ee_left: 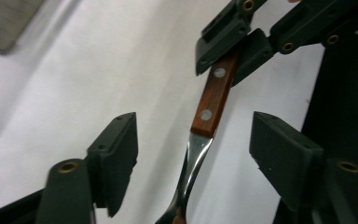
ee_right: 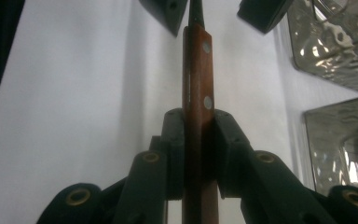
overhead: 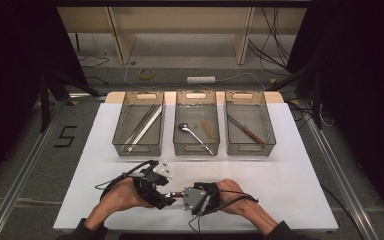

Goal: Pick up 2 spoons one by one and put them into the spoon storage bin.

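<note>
Right gripper [ee_right: 199,135] at table [overhead: 290,165] 6 o'clock, jaws clamped on wood-handled utensil [ee_left: 213,100]. Left gripper [ee_left: 193,154] jaws apart either side of its metal neck, not touching. Utensil's working end cut off, type undetermined.

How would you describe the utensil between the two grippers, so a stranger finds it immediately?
Start at the white table, near its front edge where the hands meet. The utensil is clamped in the right gripper. Unlike the cutlery in the three bins, it is held, not lying down.
</note>
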A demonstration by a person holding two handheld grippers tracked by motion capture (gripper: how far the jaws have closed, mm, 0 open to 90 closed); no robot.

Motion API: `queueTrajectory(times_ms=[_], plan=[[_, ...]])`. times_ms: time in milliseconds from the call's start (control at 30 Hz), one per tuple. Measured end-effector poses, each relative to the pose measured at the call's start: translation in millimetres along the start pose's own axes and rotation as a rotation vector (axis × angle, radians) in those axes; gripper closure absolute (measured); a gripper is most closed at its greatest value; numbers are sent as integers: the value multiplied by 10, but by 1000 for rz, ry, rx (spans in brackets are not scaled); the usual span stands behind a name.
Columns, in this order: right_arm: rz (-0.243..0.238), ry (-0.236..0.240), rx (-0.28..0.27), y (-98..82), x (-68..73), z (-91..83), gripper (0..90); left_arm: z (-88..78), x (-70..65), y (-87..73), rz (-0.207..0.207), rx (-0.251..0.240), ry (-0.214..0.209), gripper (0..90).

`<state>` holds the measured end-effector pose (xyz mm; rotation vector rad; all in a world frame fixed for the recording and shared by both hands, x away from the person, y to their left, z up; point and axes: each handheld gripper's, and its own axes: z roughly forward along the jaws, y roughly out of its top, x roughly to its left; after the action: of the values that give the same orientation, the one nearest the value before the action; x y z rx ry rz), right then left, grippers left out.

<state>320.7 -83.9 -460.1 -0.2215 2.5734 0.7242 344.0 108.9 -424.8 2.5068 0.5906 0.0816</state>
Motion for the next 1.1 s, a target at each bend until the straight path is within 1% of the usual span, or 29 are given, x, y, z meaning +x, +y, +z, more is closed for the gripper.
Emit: queueTrajectory(times_ms=[33,100,133,167,300,333,400,500,533,633,700,733,767,867,900,933,967,1067,1100], plan=[[2,-9,1,-10,-14,-8,767,-7,8,0,-4,-5,9,290],[3,-11,6,-32,-31,-21,767,-12,14,-2,-16,-20,16,264],[17,-15,3,-41,-33,-23,767,-17,15,-1,-18,-26,26,256],[29,-24,1,-52,-37,-26,767,-25,15,-2,-25,-41,39,249],[38,-31,21,-112,-69,-47,768,-95,42,-3,-41,-95,68,236],[39,-36,23,-132,-80,-51,767,-111,45,-6,-54,-114,75,235],[63,-46,30,-164,-105,-63,767,-141,56,-16,-64,-141,87,226],[74,-52,30,-214,-144,-82,767,-158,72,-33,-79,-176,101,220],[79,-55,38,-222,-149,-91,768,-160,78,-37,-81,-179,99,217],[86,-55,37,-234,-153,-94,768,-156,88,-47,-94,-187,103,211],[87,-54,35,-236,-160,-93,768,-158,90,-54,-94,-189,106,208],[97,-59,44,-234,-156,-99,768,-159,90,-57,-95,-191,107,208],[88,-56,37,-242,-164,-95,768,-161,90,-59,-97,-190,108,208],[102,-50,42,-243,-159,-102,768,-169,96,-63,-104,-198,109,206],[100,-54,33,-247,-164,-100,768,-170,99,-65,-104,-198,110,205],[112,-55,40,-249,-160,-108,768,-170,101,-67,-106,-202,112,204],[99,-56,28,-259,-177,-103,768,-170,104,-68,-112,-208,114,203],[108,-61,30,-287,-194,-112,768,-176,111,-75,-122,-220,121,200],[114,-56,29,-296,-198,-112,768,-184,113,-80,-124,-228,128,197]])
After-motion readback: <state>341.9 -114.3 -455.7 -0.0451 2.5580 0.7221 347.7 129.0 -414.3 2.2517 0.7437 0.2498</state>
